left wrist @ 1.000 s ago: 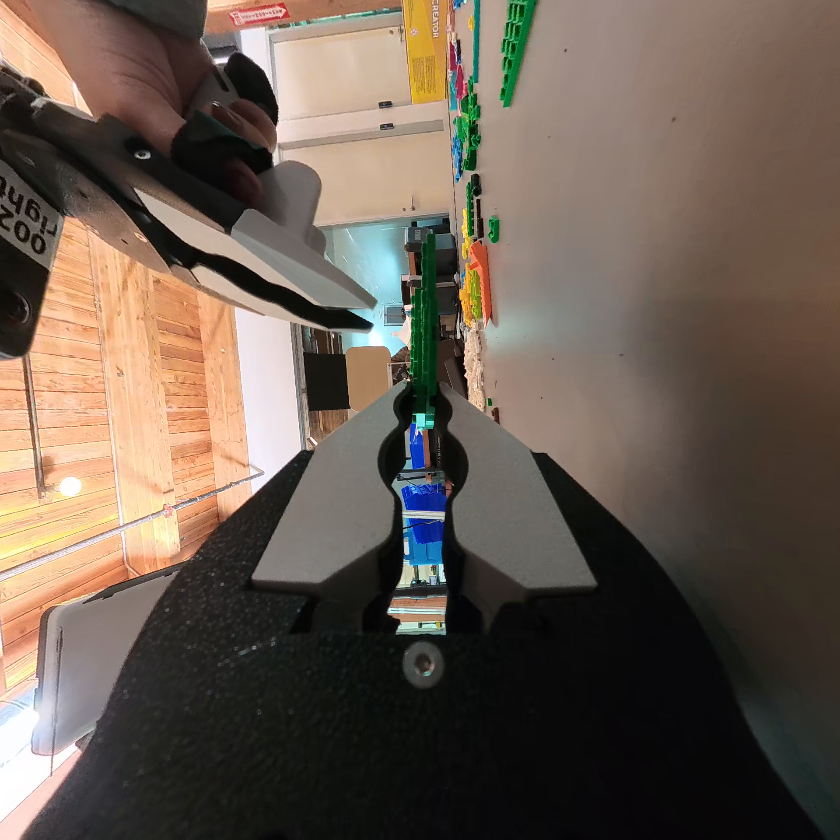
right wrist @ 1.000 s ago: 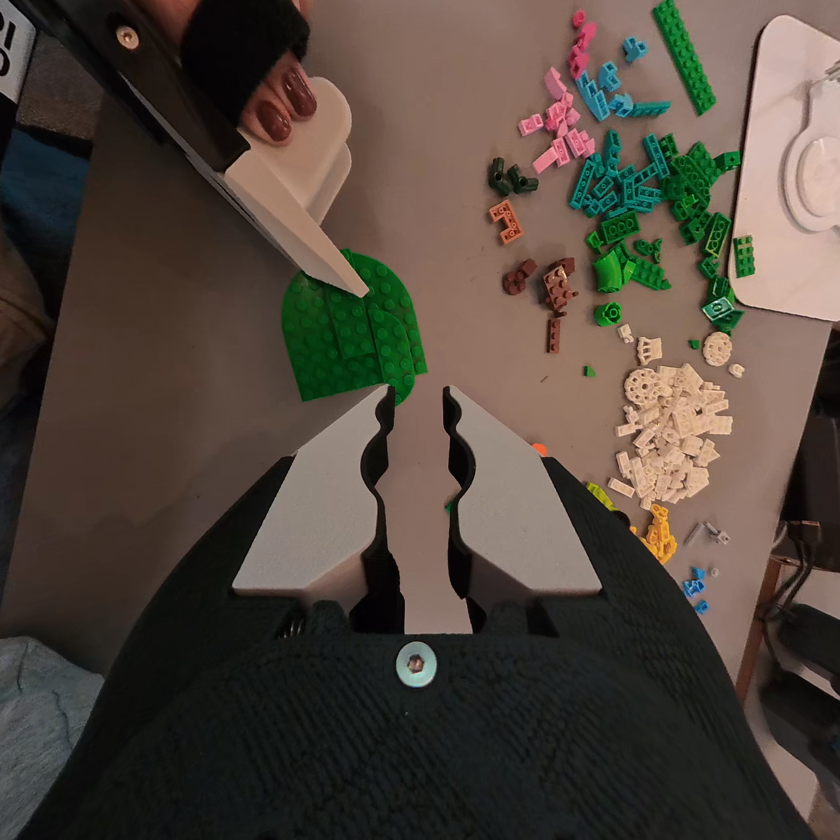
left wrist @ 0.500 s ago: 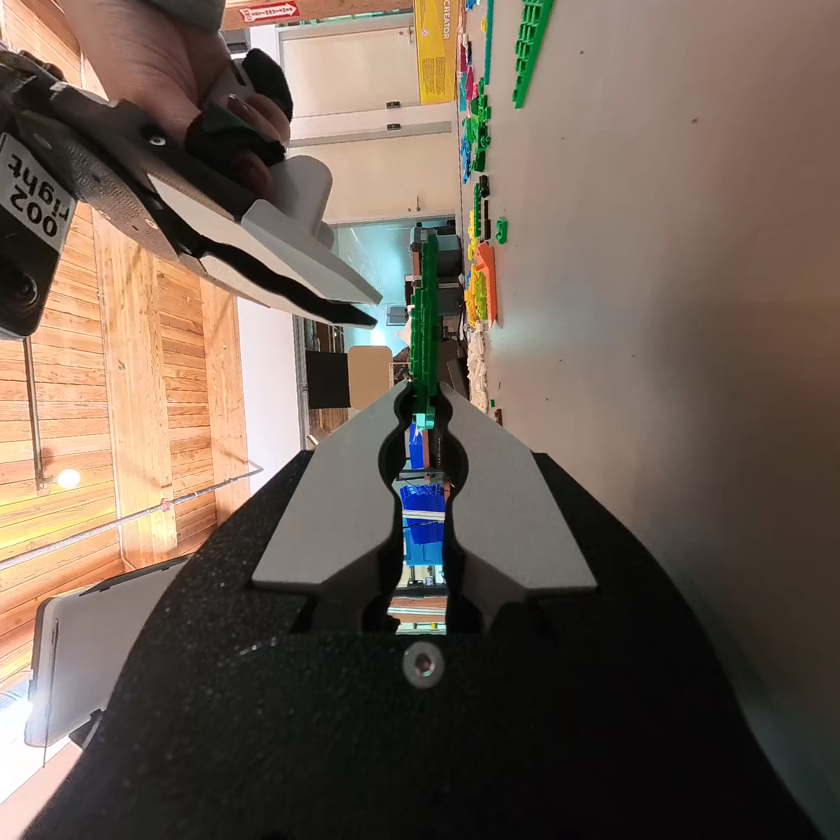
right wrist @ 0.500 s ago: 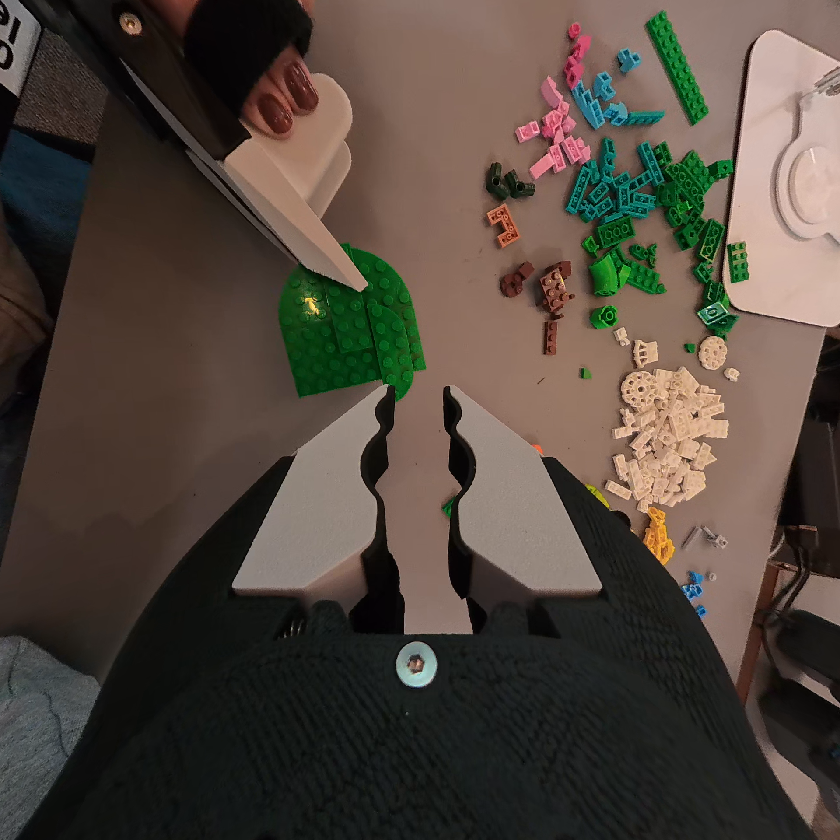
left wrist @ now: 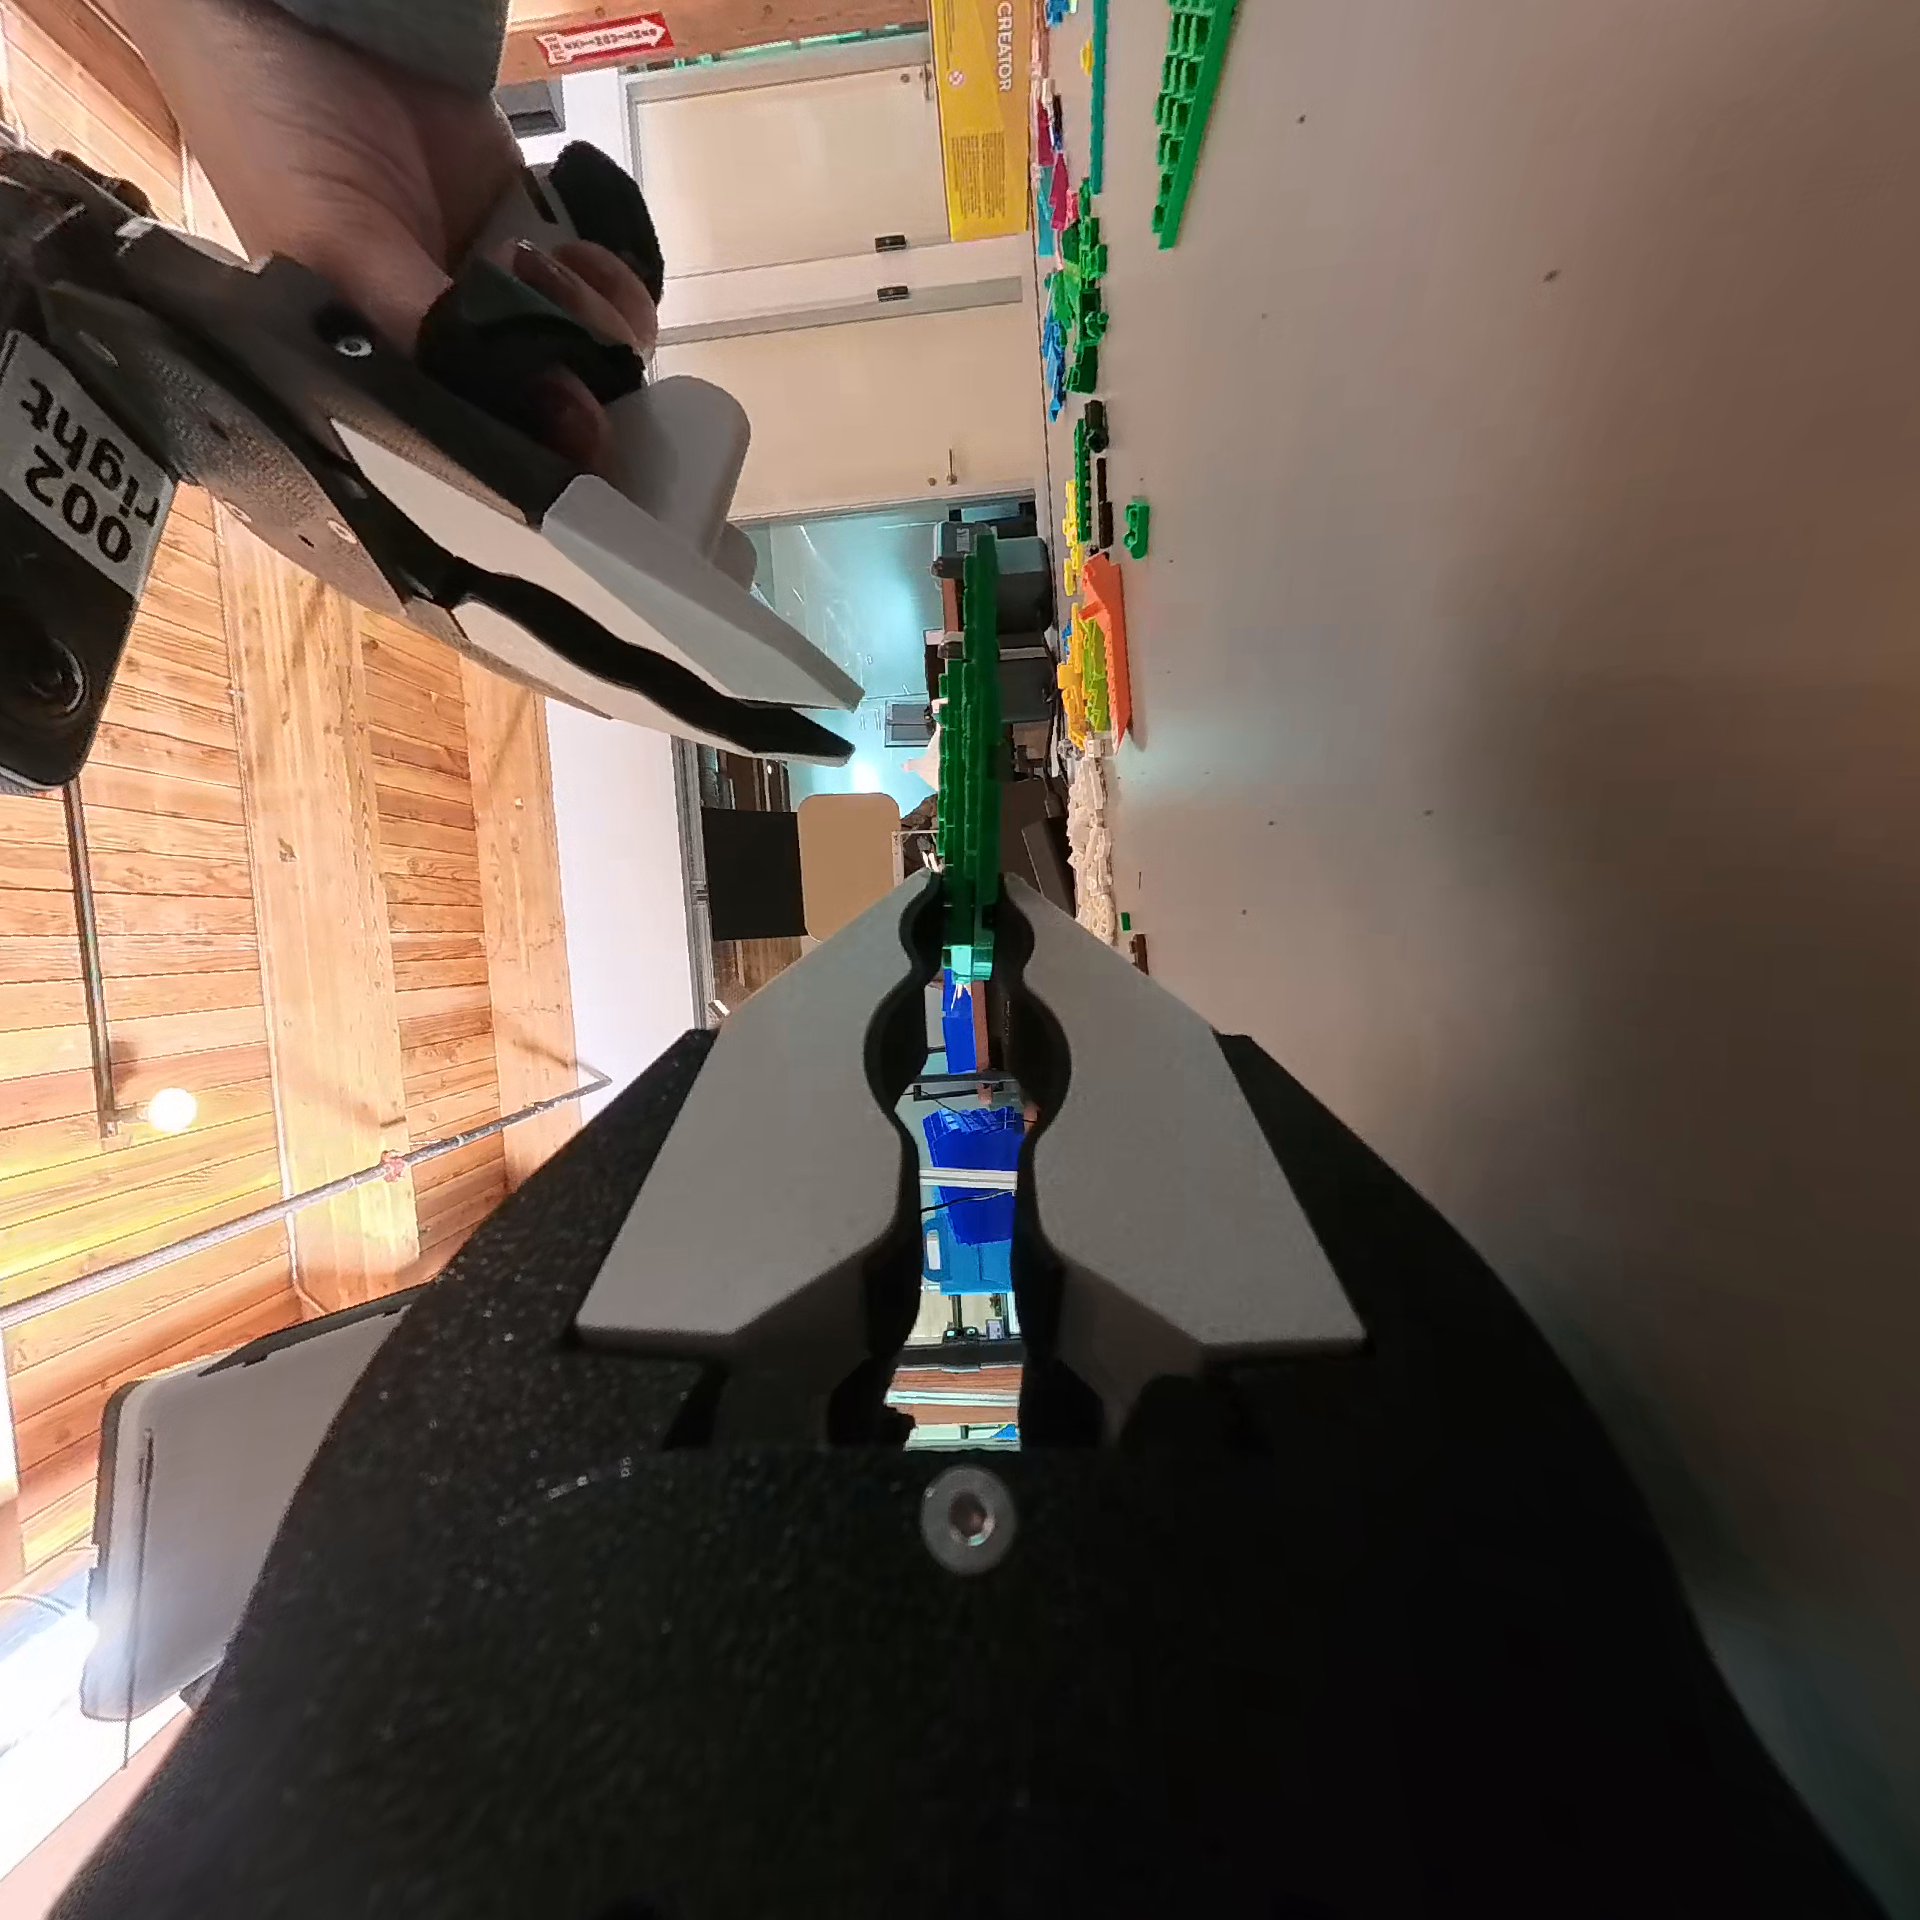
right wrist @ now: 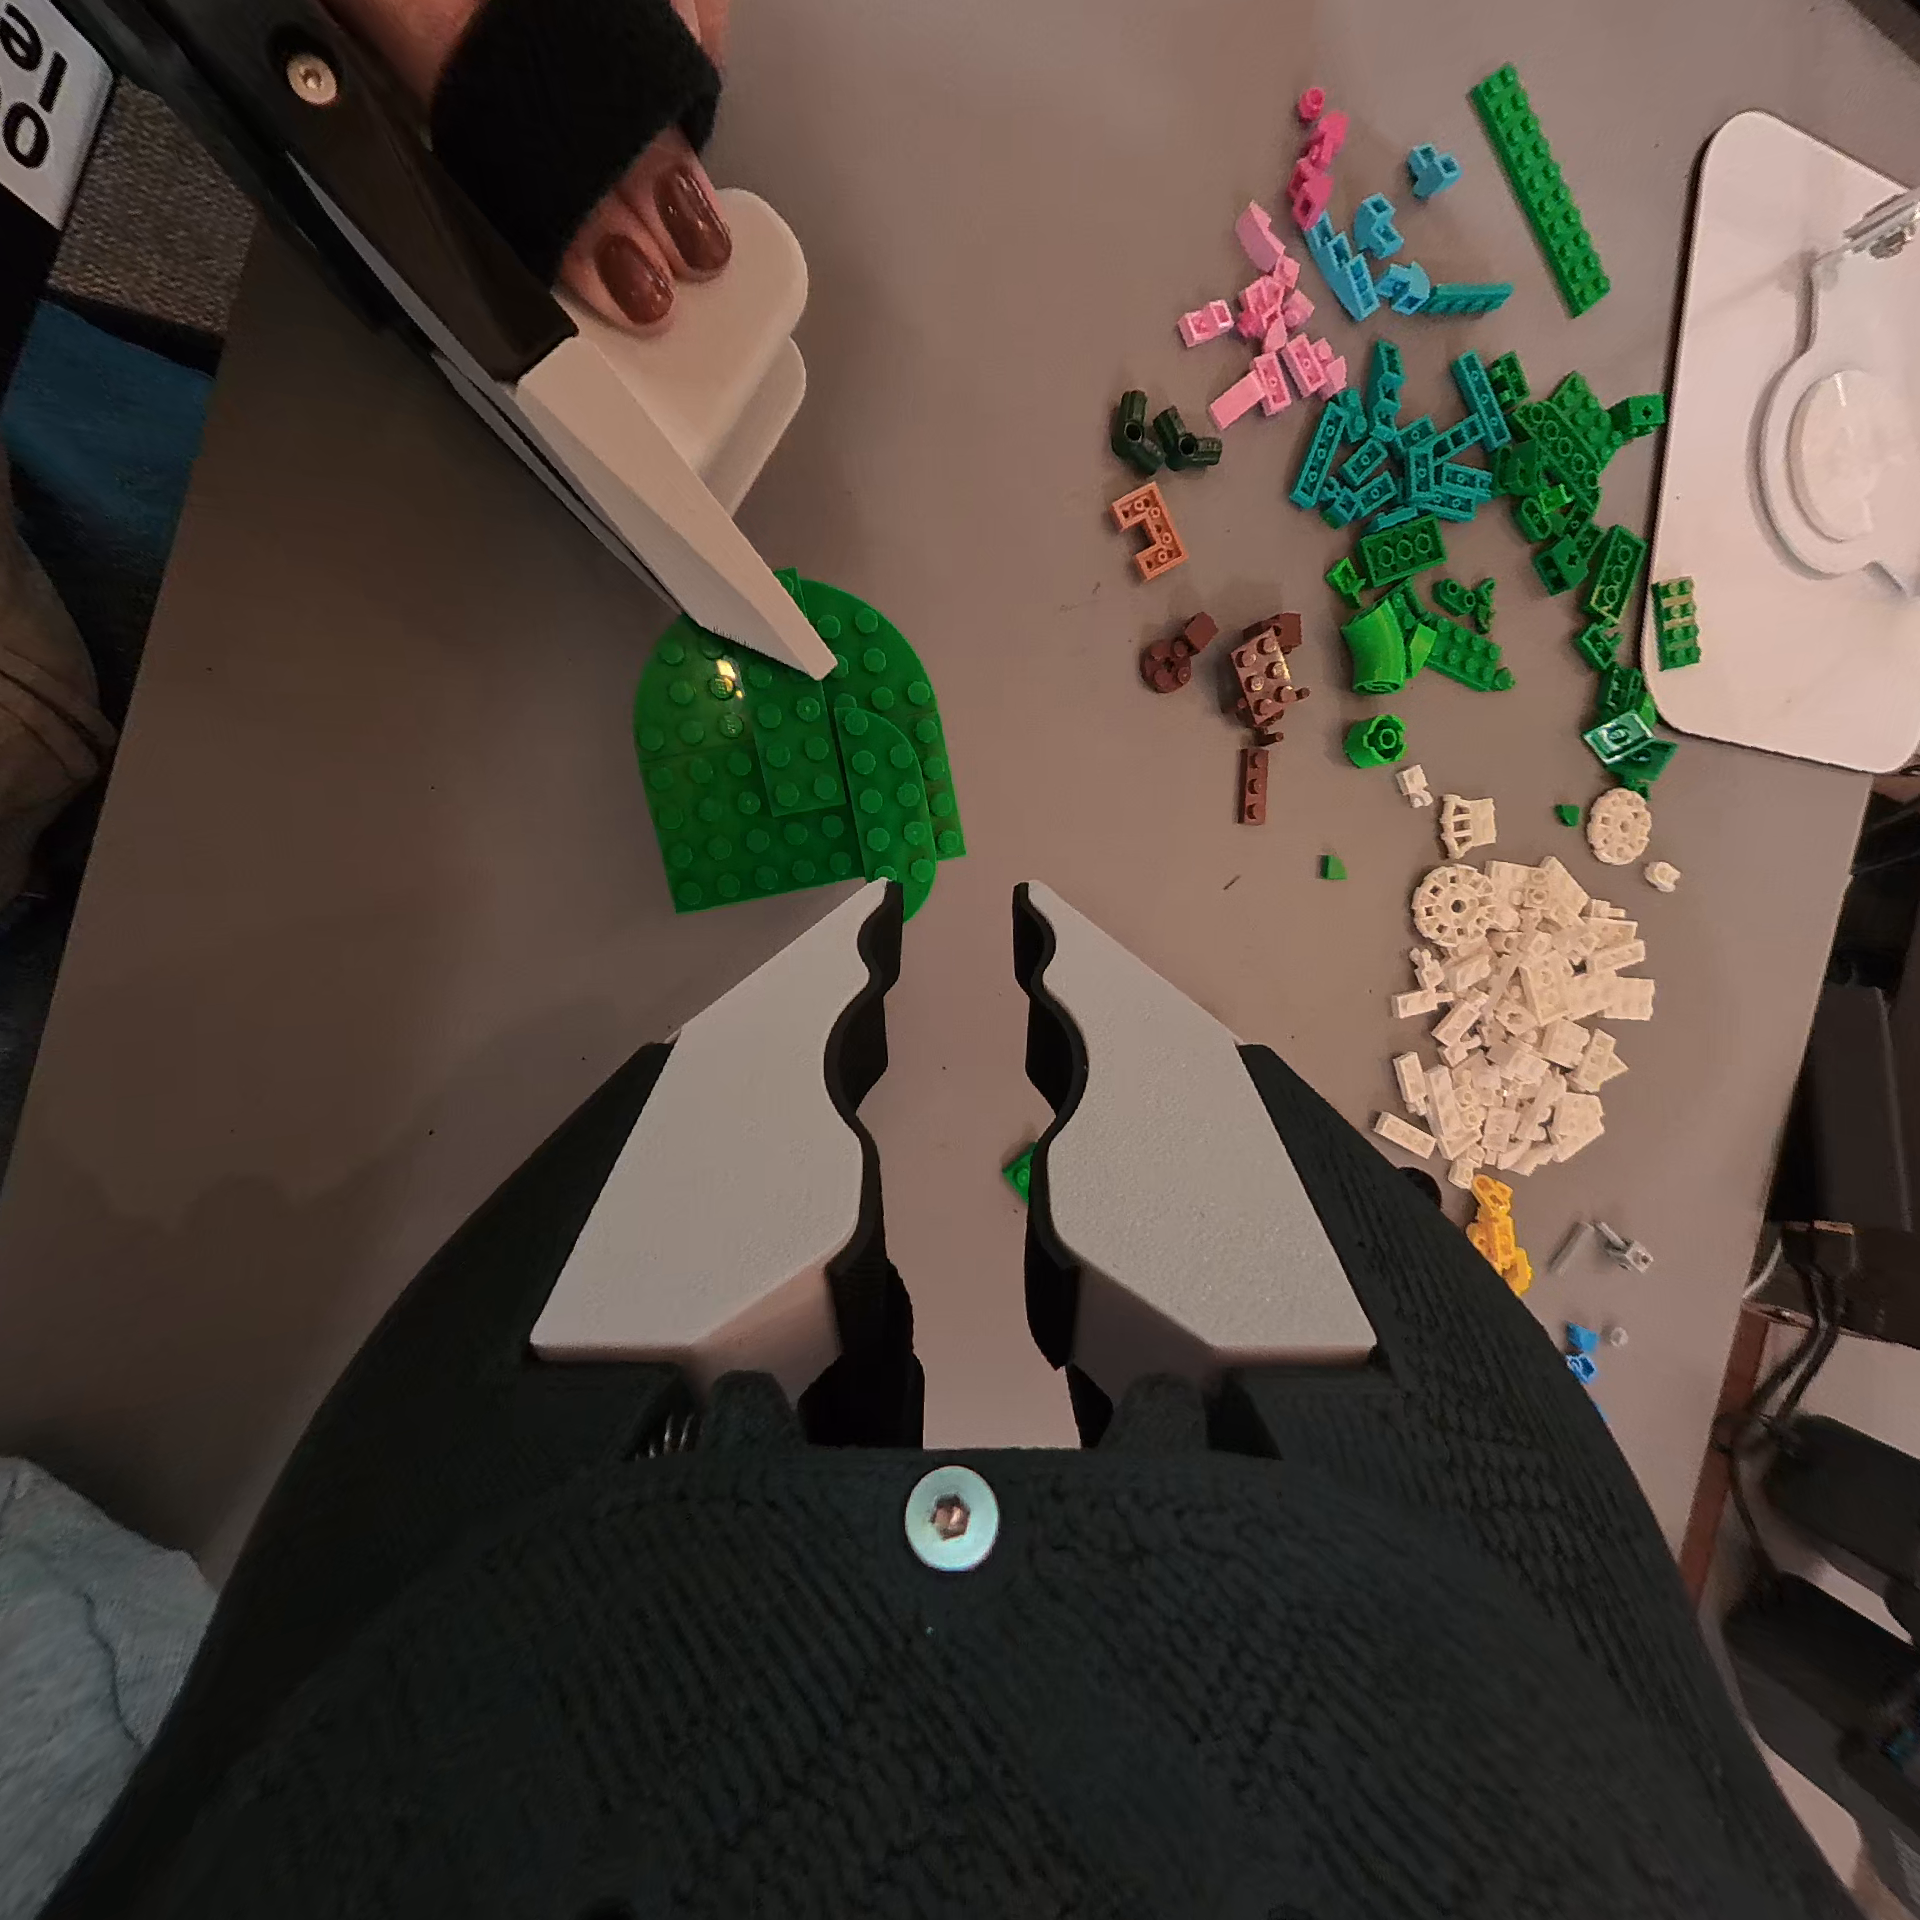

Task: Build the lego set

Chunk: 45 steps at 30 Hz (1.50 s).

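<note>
The left gripper (left wrist: 971, 904) is pinching a flat green plate (right wrist: 790, 758) made of building bricks, with both fingers pressing on its edge. It is holding the plate up above the grey table (right wrist: 395, 935), near the table's left edge. The right gripper (right wrist: 951, 894) is hanging close by the plate, its jaws a little way apart with nothing between them. Piles of white bricks (right wrist: 1517, 1029) and green bricks (right wrist: 1558, 468) are lying near the table's right edge.
</note>
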Motion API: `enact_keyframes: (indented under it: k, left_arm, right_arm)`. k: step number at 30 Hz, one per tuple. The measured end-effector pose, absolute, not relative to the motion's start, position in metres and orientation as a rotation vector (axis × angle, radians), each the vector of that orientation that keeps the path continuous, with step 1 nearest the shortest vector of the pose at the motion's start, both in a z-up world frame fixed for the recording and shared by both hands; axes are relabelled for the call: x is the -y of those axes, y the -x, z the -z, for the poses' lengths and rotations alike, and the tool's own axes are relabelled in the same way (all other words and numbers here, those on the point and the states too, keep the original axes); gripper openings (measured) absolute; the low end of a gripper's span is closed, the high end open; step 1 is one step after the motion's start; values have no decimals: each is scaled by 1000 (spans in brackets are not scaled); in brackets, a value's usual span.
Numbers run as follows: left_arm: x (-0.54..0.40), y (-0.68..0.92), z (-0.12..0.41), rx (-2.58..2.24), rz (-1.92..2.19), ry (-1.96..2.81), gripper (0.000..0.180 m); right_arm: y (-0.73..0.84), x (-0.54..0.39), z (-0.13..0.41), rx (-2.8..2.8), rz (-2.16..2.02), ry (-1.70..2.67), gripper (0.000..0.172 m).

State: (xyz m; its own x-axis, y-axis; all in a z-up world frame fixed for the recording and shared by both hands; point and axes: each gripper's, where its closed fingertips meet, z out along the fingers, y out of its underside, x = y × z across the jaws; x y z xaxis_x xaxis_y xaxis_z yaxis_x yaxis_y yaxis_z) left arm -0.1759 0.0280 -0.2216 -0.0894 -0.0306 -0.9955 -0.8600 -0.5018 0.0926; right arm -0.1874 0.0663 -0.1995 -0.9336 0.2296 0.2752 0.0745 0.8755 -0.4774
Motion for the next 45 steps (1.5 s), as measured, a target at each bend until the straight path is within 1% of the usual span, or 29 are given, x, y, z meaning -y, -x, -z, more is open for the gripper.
enact_keyframes:
  k: [16, 25, 29, 38, 41, 45]
  left_arm:
    - [-28, 177, 221, -984, -1661, 1546, 4]
    - [-27, 175, 216, -966, -1669, 1518, 5]
    - [-27, 174, 214, -963, -1671, 1507, 5]
    - [-28, 172, 214, -972, -1668, 1496, 5]
    - [-28, 172, 215, -974, -1666, 1497, 5]
    - [-28, 172, 215, -972, -1665, 1497, 5]
  right_arm:
    - [185, -66, 204, 2744, -657, 220, 20]
    - [179, -74, 211, 2815, -704, 232, 34]
    - [177, -75, 215, 2847, -734, 232, 35]
    - [177, -72, 222, 2877, -742, 223, 22]
    - [176, -70, 223, 2892, -749, 224, 13]
    - [175, -68, 224, 2896, -739, 218, 12]
